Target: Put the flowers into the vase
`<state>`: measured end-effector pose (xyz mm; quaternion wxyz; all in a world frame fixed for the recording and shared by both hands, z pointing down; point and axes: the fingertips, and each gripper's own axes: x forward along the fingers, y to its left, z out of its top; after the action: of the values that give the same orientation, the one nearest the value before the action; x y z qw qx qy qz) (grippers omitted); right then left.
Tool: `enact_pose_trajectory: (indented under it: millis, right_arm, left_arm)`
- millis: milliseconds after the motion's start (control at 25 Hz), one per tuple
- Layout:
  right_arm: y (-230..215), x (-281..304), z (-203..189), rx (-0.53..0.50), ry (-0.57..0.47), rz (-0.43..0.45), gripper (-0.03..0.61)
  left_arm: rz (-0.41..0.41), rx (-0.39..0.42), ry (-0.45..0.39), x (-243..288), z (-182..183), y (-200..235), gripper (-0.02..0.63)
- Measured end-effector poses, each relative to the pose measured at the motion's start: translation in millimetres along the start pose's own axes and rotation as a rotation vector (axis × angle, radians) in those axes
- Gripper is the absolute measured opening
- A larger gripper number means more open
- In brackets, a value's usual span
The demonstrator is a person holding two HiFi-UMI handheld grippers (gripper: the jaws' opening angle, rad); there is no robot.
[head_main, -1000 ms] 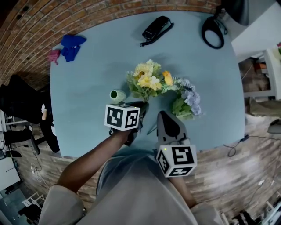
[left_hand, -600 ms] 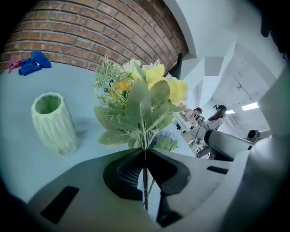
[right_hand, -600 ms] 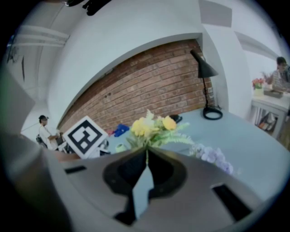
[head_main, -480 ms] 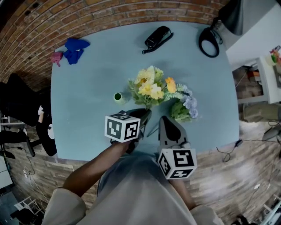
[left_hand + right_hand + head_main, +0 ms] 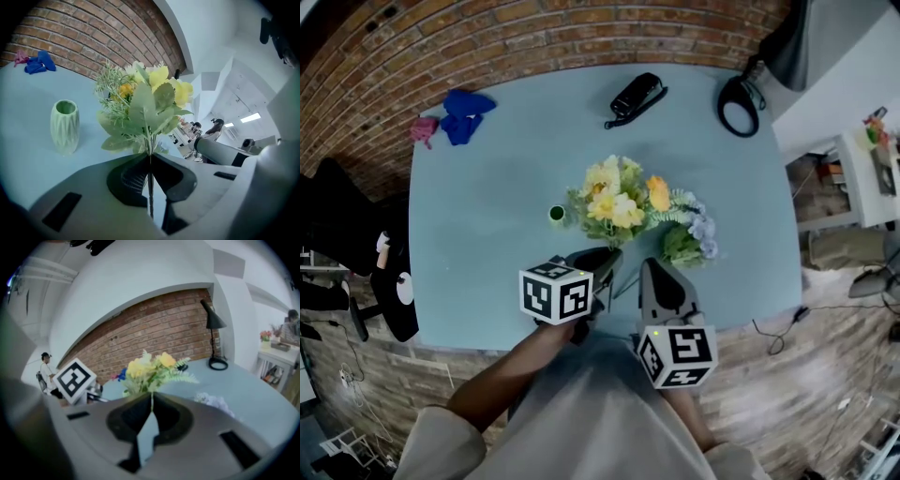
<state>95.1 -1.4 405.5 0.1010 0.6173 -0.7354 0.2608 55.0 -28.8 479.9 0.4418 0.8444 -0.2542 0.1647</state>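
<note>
Now, against a second ago, the left tongs have come up a little with the yellow bouquet. The green vase, which then showed some of its side in the head view, now reads there as a small ring seen from above. It stands upright on the blue bench, just left of the bouquet. The left tongs are closed on the bouquet's thin stems, with the flowers upright above the tips. The right tongs are pressed fully together on the near side of the same bouquet; whether they nip a stem I cannot tell. The purple flowers lie on the bench as before, right of the yellow ones. As for print, the cube on each tongs carries black-and-white square markers, a pattern rather than letters.
</note>
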Motion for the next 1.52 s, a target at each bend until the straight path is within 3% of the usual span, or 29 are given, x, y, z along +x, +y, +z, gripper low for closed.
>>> enact_pose_trajectory:
  millis: [240, 520, 1520]
  right_arm:
    - [7, -4, 1, -0.023, -0.008, 0.001, 0.025]
    - [13, -9, 1, -0.039, -0.014, 0.01, 0.025]
    - [52, 3, 17, -0.097, -0.015, 0.15, 0.025]
  left_arm:
    - [-0.052, -0.058, -0.059, -8, 2, -15, 0.044]
    - [-0.082, -0.01, -0.113, -24, 12, -32, 0.044]
    - [-0.062, -0.016, -0.314, -71, 66, -21, 0.044]
